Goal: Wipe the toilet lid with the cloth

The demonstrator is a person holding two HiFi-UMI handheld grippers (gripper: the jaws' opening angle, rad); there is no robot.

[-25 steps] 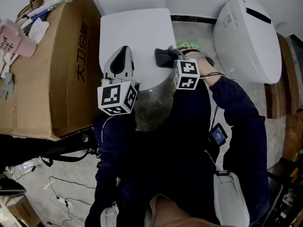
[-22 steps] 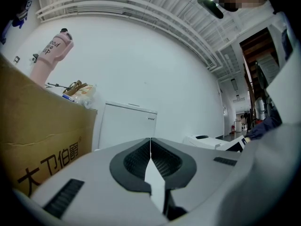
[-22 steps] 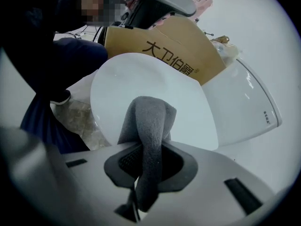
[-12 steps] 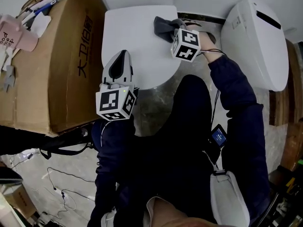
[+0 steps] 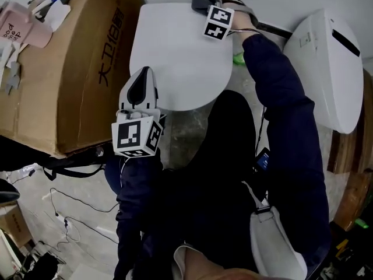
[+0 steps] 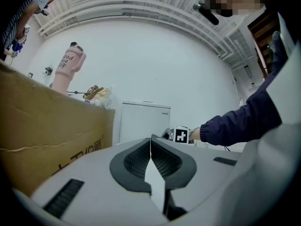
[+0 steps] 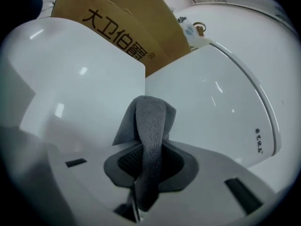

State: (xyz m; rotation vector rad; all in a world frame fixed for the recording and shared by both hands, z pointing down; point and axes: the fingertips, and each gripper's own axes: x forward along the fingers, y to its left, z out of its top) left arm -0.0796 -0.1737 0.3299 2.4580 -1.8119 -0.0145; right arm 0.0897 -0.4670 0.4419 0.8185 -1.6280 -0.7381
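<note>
2 grippers are in view, and only 1 carries anything. The right gripper [image 5: 202, 4] is clamped on the grey cloth [image 5: 200, 0], with a fold standing up between its jaws in the right gripper view [image 7: 150, 121]. It holds the cloth at the far right corner of the toilet lid [image 5: 175, 57], close to the back edge. From there nearly all of the lid lies toward the person and off to the left, toward the cardboard box [image 5: 70, 69]. The lid's long axis runs from that back edge down to its rounded front. I judge the next stroke has to pull along that axis or sweep left across it. The left gripper [image 5: 144, 73] hangs over the near left rim, jaws pressed together on nothing. It is nearer the front of the lid but has no cloth.
</note>
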